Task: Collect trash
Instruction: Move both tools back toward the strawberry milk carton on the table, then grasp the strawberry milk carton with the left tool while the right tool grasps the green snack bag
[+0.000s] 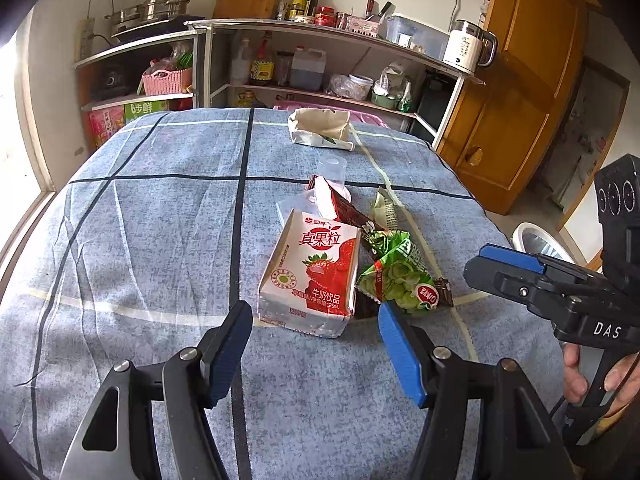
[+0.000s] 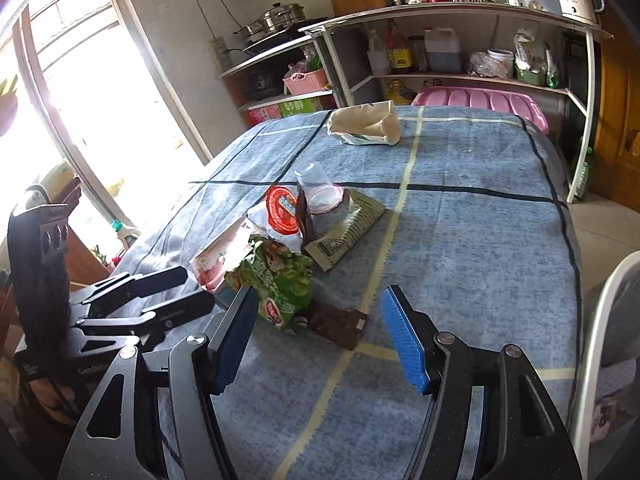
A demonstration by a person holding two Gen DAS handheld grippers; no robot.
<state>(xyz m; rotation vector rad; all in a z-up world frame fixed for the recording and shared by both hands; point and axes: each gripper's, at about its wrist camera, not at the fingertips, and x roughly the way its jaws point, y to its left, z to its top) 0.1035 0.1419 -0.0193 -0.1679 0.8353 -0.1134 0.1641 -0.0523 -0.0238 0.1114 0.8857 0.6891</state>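
Observation:
A pile of trash lies mid-table. It holds a strawberry milk carton (image 1: pixel 310 272), a green snack wrapper (image 1: pixel 396 276), a dark brown wrapper (image 1: pixel 352 208), an olive wrapper (image 1: pixel 384 208) and a clear plastic cup (image 1: pixel 332 170). My left gripper (image 1: pixel 316 320) is open, its tips just short of the carton and nothing between them. My right gripper (image 2: pixel 320 312) is open too, just before the green wrapper (image 2: pixel 280 276) and a brown wrapper (image 2: pixel 336 322). The carton (image 2: pixel 216 260) lies left of the green wrapper. Each gripper shows in the other's view: right (image 1: pixel 488 270), left (image 2: pixel 192 290).
A crumpled paper bag (image 1: pixel 320 128) lies at the table's far side. The blue checked tablecloth (image 1: pixel 140 220) covers the table. A white-rimmed bin (image 1: pixel 532 240) stands off the right edge. Shelves (image 1: pixel 320 32) with bottles and pots stand behind. A hand (image 1: pixel 576 376) holds the right gripper.

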